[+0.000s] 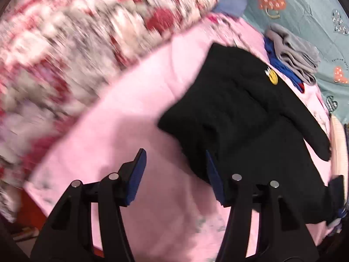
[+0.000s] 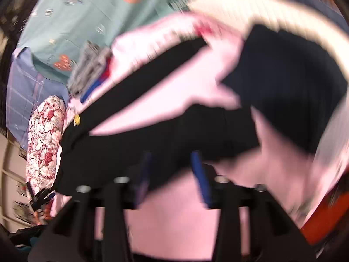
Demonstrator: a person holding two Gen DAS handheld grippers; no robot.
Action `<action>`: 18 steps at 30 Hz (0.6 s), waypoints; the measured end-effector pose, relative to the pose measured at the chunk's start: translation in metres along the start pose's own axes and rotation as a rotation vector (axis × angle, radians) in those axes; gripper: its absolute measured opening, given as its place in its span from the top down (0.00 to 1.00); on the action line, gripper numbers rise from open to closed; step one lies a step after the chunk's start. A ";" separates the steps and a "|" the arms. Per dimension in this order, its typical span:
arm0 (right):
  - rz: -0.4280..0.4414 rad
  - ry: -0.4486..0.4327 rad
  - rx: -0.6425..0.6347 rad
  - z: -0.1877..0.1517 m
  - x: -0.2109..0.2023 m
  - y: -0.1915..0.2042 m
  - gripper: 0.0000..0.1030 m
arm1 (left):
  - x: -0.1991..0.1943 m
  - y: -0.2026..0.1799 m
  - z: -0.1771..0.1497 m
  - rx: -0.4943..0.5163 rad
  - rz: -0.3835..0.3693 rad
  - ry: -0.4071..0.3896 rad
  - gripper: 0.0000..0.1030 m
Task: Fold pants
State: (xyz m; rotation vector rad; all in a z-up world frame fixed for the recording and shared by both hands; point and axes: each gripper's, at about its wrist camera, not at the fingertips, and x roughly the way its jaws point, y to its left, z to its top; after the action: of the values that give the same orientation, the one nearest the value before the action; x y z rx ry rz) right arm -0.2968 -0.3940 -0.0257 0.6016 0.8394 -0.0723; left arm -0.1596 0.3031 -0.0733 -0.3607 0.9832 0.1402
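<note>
Where the black pants lie: spread on the pink sheet, the black pants run from the waist end near the left gripper out toward a leg that tapers at the bed's edge; a small yellow smiley patch sits on the fabric.
Left gripper: the left gripper has its blue-padded fingers spread wide; one pad sits against the pants' near edge, the other is over bare pink sheet, and nothing is between them.
Right gripper: the right gripper is blurred; its fingers stand apart with the pants' lower edge in front of them. Whether cloth is pinched between them I cannot tell.
Pants from the right view: the pants show two dark legs splayed apart, with a wedge of pink sheet between them.
Things nearby: a folded grey garment lies on blue clothing just beyond the pants, near the patch.
Bedding: a red-and-white floral quilt is bunched along the pink sheet's far side; a teal cover with heart prints lies past the clothes.
In the way: the quilt is heavily blurred in the left view, and a pale ribbed edge arcs over the far leg in the right view.
</note>
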 end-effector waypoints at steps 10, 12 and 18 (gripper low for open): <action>-0.066 0.024 0.105 0.144 0.155 -0.019 0.48 | 0.006 -0.067 0.056 0.126 0.045 -0.004 0.39; -0.097 0.034 0.178 0.157 0.179 -0.036 0.48 | 0.010 -0.077 0.060 0.144 0.048 -0.003 0.39; -0.097 0.030 0.251 0.177 0.220 -0.066 0.50 | 0.035 -0.111 0.085 0.183 0.068 0.010 0.38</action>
State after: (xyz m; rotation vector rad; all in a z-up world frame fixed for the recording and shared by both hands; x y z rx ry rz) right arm -0.0474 -0.5052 -0.1235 0.7990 0.8951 -0.2600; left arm -0.0428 0.2285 -0.0336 -0.1603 1.0104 0.1095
